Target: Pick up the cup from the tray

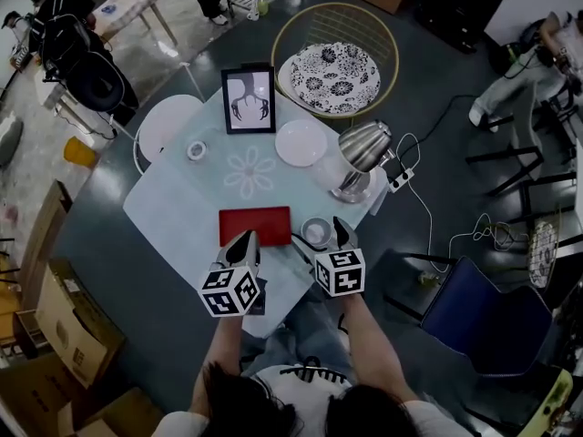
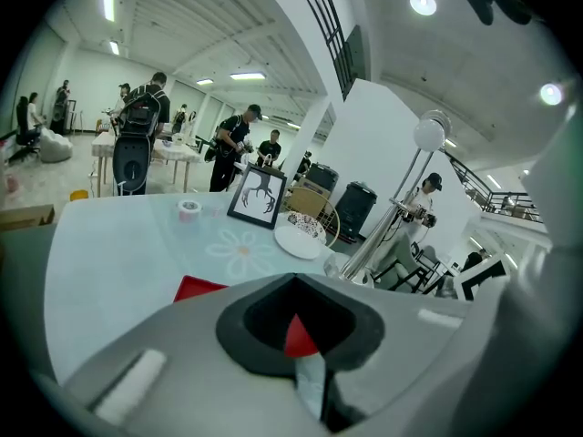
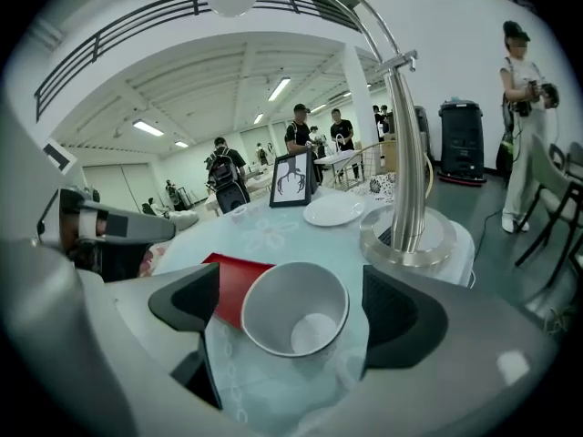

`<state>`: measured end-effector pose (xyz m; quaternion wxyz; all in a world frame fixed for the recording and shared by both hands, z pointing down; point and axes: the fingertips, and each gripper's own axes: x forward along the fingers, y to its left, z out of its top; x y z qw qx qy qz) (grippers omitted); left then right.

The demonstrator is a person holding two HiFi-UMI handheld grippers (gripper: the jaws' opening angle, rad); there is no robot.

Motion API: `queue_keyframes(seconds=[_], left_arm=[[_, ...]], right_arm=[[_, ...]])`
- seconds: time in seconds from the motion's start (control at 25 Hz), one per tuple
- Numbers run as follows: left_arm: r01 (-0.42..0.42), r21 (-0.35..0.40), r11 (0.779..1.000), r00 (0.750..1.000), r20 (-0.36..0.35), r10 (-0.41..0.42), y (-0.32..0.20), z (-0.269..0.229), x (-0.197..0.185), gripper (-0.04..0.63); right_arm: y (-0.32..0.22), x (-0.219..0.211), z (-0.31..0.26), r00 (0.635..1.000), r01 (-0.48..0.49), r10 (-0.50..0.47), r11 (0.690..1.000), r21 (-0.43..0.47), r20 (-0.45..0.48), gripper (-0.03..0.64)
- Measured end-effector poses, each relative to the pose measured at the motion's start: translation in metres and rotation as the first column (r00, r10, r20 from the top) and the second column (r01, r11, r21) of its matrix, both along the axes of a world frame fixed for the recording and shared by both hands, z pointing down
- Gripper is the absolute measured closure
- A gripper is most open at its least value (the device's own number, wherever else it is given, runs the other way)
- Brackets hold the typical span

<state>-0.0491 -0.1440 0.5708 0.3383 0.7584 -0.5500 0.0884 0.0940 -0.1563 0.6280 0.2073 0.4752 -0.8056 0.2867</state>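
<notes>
A small white cup (image 1: 316, 232) stands upright on the pale glass table, just off the right edge of the red tray (image 1: 254, 226). In the right gripper view the cup (image 3: 294, 310) sits between the two dark pads (image 3: 404, 317) with a narrow gap on each side. My right gripper (image 1: 340, 234) is open around it, not touching. My left gripper (image 1: 243, 242) hovers over the tray's near edge; its jaws are shut and empty. In the left gripper view, a bit of the red tray (image 2: 199, 288) shows through the notch of the left gripper (image 2: 296, 317).
A silver desk lamp (image 1: 363, 150) stands close behind the cup, its post (image 3: 407, 153) just right of my right gripper. Further back lie a white plate (image 1: 301, 142), a framed picture (image 1: 249, 100) and a tape roll (image 1: 197, 150). The table's near edge is under my grippers.
</notes>
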Motion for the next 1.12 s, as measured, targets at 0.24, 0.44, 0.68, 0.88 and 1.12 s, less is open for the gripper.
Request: queue_keyframes(seconds=[0.24, 0.44, 0.68, 0.88, 1.12], left_arm=[[-0.036, 0.035, 0.999, 0.999, 0.012, 0.036, 0.003, -0.015, 0.003, 0.595], [-0.021, 0.070, 0.997, 0.999, 0.032, 0.019, 0.012, -0.036, -0.006, 0.595], [-0.014, 0.134, 0.991, 0.999, 0.045, 0.008, 0.026, -0.067, -0.016, 0.595], [-0.005, 0.176, 0.984, 0.999, 0.036, -0.001, 0.044, -0.086, -0.023, 0.595], [-0.005, 0.214, 0.977, 0.999, 0.043, -0.005, 0.068, -0.108, -0.028, 0.595]], right_arm=[[-0.004, -0.005, -0.041, 1.000, 0.009, -0.007, 0.996, 0.093, -0.019, 0.118], [0.002, -0.019, -0.075, 0.999, 0.028, -0.023, 0.987, 0.160, -0.037, 0.118], [0.023, -0.030, -0.104, 0.996, 0.057, -0.041, 0.976, 0.212, -0.080, 0.120], [0.040, -0.043, -0.123, 0.990, 0.099, -0.068, 0.962, 0.256, -0.127, 0.141], [0.064, -0.053, -0.150, 0.982, 0.126, -0.078, 0.951, 0.284, -0.174, 0.454]])
